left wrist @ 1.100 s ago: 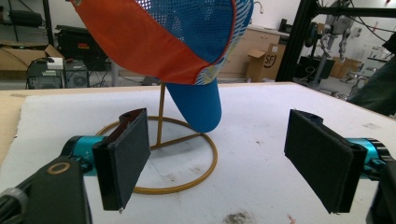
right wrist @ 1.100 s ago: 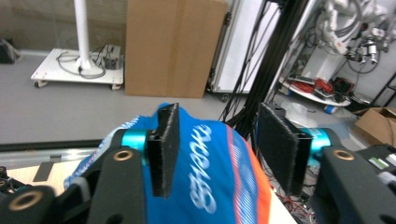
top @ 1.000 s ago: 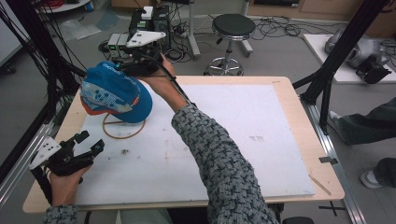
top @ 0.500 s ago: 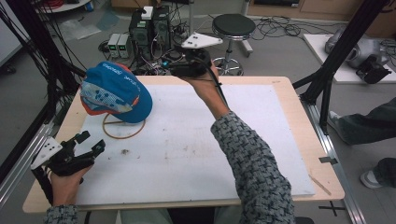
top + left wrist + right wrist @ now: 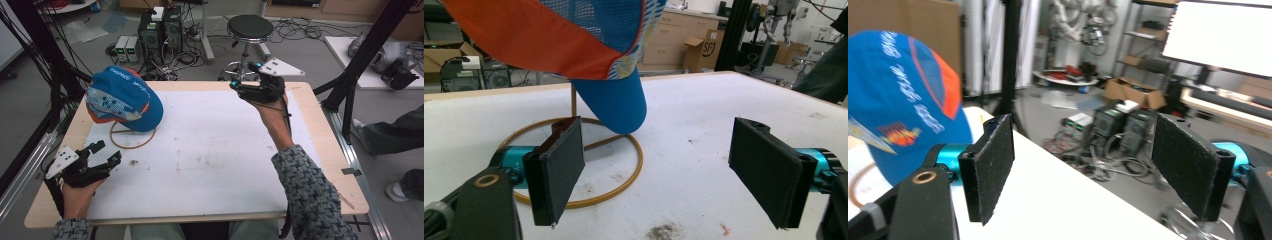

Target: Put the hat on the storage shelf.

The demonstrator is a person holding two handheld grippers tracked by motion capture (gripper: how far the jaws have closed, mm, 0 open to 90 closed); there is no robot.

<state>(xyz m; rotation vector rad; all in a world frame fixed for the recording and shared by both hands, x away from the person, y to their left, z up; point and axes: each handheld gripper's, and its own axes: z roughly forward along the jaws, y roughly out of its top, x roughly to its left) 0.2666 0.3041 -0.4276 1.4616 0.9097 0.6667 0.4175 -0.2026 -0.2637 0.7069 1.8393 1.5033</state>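
A blue cap with orange and white panels (image 5: 122, 100) rests on a brass wire stand whose ring base (image 5: 132, 137) lies on the white mat at the table's left. My left gripper (image 5: 106, 153) sits near the front left corner, open and empty, jaws aimed at the stand. From the left gripper view the cap (image 5: 589, 40) hangs overhead and the ring base (image 5: 589, 170) lies just past the jaws. My right gripper (image 5: 239, 85) is raised over the table's far edge, right of centre, open and empty. The right gripper view has the cap (image 5: 898, 100) at its left.
The white mat (image 5: 210, 150) covers most of the wooden table (image 5: 330, 165). Beyond the far edge stand a black stool (image 5: 250, 27), computer boxes (image 5: 160, 25) and floor cables. Black frame posts (image 5: 360, 65) flank the table. A person's leg (image 5: 400, 130) is at the right.
My right gripper has swung away from the cap, travelling right along the far edge to right of centre. The cap stays on its stand. The left gripper has barely moved.
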